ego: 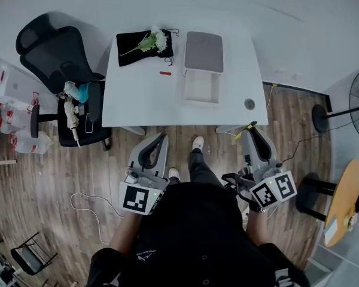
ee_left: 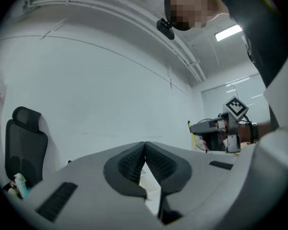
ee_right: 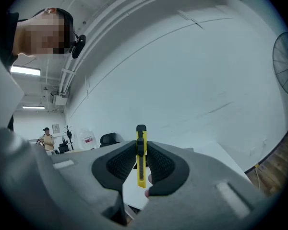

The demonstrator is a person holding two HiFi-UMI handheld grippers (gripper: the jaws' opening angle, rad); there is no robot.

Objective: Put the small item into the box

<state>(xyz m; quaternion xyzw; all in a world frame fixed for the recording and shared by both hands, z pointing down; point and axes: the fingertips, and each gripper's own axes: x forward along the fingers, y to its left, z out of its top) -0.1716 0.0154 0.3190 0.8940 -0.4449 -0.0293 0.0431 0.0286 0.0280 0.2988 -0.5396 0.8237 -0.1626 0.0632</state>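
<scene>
Cutter (ee_right: 141,163), yellow and slim, stands upright in your right claw (ee_right: 141,143), the pads pinched on its sides with its dark end poking out above them. Your left claw (ee_left: 145,146) is closed on nothing, tips pressed together. In the head view both claws (ego: 163,137) (ego: 252,128) hang at your waist over the wood floor, well short of the counter (ego: 137,103).

Box (ego: 201,101) sits open on the counter, right of the middle, with its grey lid (ego: 203,51) just behind it toward the far edge. I can see nothing inside it. A small red piece (ego: 165,73) lies left of the box, near a black cloth (ego: 137,48) with flowers (ego: 155,40) at the far left corner.

My read: the pick is done if the cutter is your item, and you are at the carry. Step up to the near edge, bring the right claw over the open box, lower it inside the walls, then let go. If the red piece is the target instead, your left claw is free for it.
</scene>
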